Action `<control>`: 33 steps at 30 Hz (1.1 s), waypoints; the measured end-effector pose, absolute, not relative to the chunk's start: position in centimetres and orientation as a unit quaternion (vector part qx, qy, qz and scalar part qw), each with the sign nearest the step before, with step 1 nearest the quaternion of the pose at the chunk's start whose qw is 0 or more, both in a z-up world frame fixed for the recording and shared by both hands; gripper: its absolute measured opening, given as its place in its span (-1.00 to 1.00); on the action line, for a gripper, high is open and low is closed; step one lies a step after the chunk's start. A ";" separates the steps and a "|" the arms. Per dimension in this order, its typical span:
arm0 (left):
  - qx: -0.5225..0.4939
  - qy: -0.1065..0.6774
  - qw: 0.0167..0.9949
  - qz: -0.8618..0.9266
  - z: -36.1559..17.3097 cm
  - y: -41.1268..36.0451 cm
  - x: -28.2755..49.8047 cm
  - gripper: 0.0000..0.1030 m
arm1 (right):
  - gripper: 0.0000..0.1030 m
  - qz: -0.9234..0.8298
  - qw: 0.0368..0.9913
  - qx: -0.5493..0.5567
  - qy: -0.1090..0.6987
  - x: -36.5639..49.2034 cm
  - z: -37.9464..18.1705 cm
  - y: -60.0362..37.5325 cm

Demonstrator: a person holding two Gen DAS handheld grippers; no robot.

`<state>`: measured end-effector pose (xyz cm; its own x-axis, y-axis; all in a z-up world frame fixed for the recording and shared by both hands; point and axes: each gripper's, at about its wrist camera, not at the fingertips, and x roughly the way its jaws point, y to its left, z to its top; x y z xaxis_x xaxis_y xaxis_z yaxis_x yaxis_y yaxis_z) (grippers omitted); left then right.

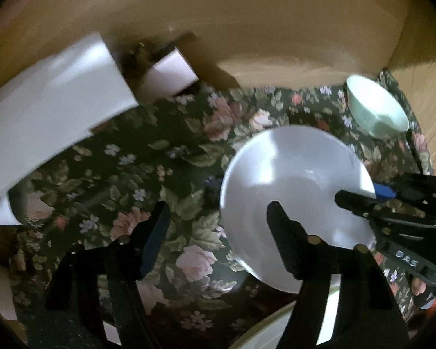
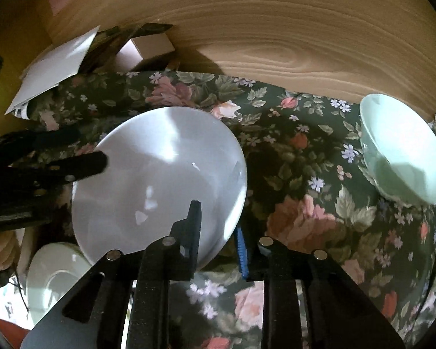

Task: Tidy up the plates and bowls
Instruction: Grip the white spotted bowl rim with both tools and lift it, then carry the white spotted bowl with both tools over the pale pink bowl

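Plate: a white plate (image 2: 160, 180) is held tilted above the flowered cloth (image 2: 290, 151), its rim pinched on the near right edge.
Right gripper: the right gripper (image 2: 218, 232) is closed onto the plate's rim, one finger lying over the top face and the blue-padded finger under the edge; in the left wrist view the same gripper (image 1: 360, 195) is seen reaching in from the right.
Left gripper: the left gripper (image 1: 218, 221) is spread wide and nothing is held; one finger (image 1: 284, 232) overlaps the plate in view, but contact cannot be told.
Key relation: the plate lies forward and to the right of the left gripper, while it is already in the right one, so the right hand is judged the carrying hand.
Stack: a second white plate (image 2: 52, 273) lies low and to the left, partly under the held one; it is judged the likely place to set it down.
Bowl: a pale green bowl (image 2: 404, 148) stands on the cloth, well apart to the right, untouched.
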<state>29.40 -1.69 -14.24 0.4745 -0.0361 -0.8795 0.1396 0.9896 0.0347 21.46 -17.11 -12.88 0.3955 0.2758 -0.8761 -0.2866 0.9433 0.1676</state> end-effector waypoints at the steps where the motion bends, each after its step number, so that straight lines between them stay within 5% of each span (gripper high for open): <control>1: 0.053 0.516 0.854 -0.053 -14.6 -1.9 29.4 0.23 | -0.56 0.167 0.837 0.000 0.522 21.1 -12.8 -17.4; 13: 0.070 0.549 0.829 -0.085 -16.6 -3.1 29.6 -0.63 | -0.50 0.185 0.839 0.040 0.511 21.5 -12.8 -17.3; 33: 0.056 0.494 0.864 -0.082 -12.5 -2.0 26.9 -0.65 | -0.60 0.176 0.867 0.044 0.463 20.6 -9.3 -17.1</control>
<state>26.87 -2.03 -12.53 0.4992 -0.0866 -0.8622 0.1972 0.9802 0.0157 20.55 -17.06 -9.32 0.5086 0.3456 -0.7886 -0.2646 0.9343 0.2389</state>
